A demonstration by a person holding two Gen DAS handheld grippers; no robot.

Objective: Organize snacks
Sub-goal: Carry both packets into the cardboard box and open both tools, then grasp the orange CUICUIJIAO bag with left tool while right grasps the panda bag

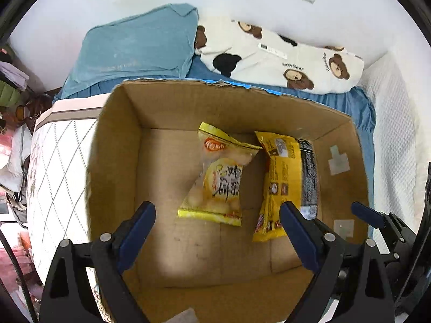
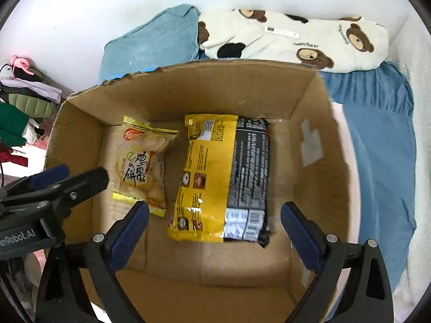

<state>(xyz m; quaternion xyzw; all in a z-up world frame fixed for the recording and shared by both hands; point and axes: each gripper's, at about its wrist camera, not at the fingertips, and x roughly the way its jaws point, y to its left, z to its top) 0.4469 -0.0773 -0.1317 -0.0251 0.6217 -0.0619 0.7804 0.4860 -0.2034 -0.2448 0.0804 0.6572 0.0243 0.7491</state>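
Observation:
An open cardboard box [image 1: 129,177] [image 2: 317,102] stands on a bed. On its floor lie a small yellow biscuit packet [image 1: 221,177] [image 2: 140,167] and, to its right, a larger yellow and black snack pack [image 1: 288,177] [image 2: 221,177]. My left gripper [image 1: 218,231] is open and empty above the box's near side. My right gripper [image 2: 215,231] is open and empty above the near side too, over the larger pack. The left gripper's fingers [image 2: 54,175] show at the left edge of the right wrist view. The right gripper's finger [image 1: 366,212] shows at the right of the left wrist view.
Behind the box lie a light blue pillow [image 1: 140,48] [image 2: 156,45] and a white bear-print blanket [image 1: 282,56] [image 2: 296,40] on a blue sheet [image 2: 377,123]. A white wall is behind. A quilted mattress side [image 1: 59,167] and clothes [image 2: 24,99] are at left.

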